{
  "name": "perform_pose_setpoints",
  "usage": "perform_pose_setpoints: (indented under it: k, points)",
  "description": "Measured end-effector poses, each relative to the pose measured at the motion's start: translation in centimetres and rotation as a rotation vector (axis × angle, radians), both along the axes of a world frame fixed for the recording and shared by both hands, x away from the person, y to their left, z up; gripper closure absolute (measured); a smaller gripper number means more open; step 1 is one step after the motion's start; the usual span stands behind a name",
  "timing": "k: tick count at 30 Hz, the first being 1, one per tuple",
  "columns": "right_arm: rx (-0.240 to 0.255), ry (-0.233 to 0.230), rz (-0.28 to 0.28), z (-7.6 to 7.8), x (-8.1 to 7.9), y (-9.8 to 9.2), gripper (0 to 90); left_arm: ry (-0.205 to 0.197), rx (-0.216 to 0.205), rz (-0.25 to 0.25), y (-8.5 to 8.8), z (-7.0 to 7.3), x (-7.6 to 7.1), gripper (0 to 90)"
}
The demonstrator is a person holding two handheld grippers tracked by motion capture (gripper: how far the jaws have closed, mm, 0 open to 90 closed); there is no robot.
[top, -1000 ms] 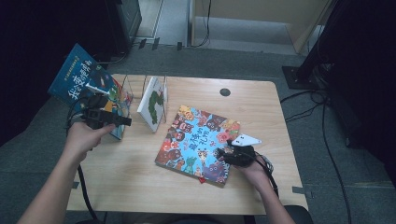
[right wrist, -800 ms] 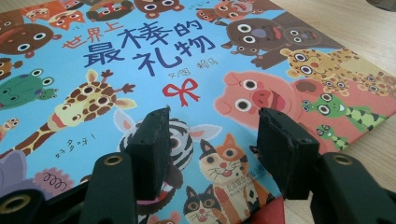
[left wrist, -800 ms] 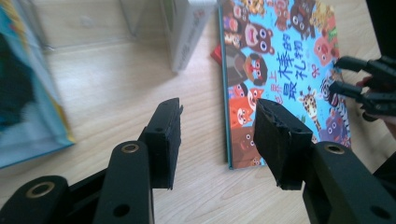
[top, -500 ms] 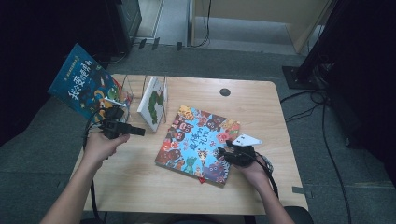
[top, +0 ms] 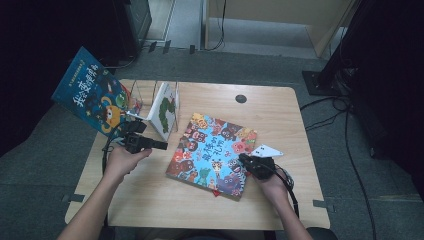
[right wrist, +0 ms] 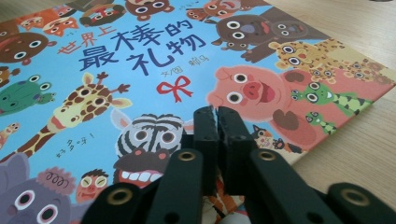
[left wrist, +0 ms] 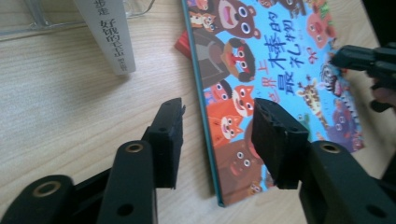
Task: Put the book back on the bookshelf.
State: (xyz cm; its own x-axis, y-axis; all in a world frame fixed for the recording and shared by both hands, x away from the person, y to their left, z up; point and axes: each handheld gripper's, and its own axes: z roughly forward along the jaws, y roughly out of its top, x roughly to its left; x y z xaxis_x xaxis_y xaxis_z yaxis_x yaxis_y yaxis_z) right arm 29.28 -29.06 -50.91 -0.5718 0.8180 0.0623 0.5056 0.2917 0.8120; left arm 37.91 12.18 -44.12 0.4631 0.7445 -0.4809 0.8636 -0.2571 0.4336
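Just past your right gripper's (right wrist: 215, 122) closed jaws, the animal picture book's (right wrist: 140, 70) cover reads "世界上最棒的礼物"

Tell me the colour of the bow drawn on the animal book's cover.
Red; the bow on the animal book shows best in the right gripper view.

The picture book (top: 212, 150) lies flat near the middle of the table (top: 280, 107). Left of it, a second book (top: 164, 110) stands upright in a clear rack (top: 142, 97) near the table's far left corner. A third book (top: 92, 92) leans beyond the table's left edge.

The left gripper (top: 159, 145) is just left of the picture book, between it and the left edge. The right gripper (top: 245, 159) rests on that book's near right part.
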Motion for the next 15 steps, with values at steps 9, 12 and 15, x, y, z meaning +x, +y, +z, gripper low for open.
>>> perform_pose_setpoints:
  k: [9,12,15]
  points:
    - [0.003,0.003,0.010,0.0,-0.4,-0.2,90.0,0.030,0.027,-0.001,-1.0,-1.8,0.4,58.6]
    - [0.001,0.008,0.005,0.0,-0.5,-0.2,90.0,0.048,0.022,-0.018,-1.3,-2.2,0.5,64.4]
    - [0.023,0.021,0.002,0.0,-0.4,-0.3,90.0,0.068,0.020,-0.028,-1.7,-2.8,0.8,68.5]
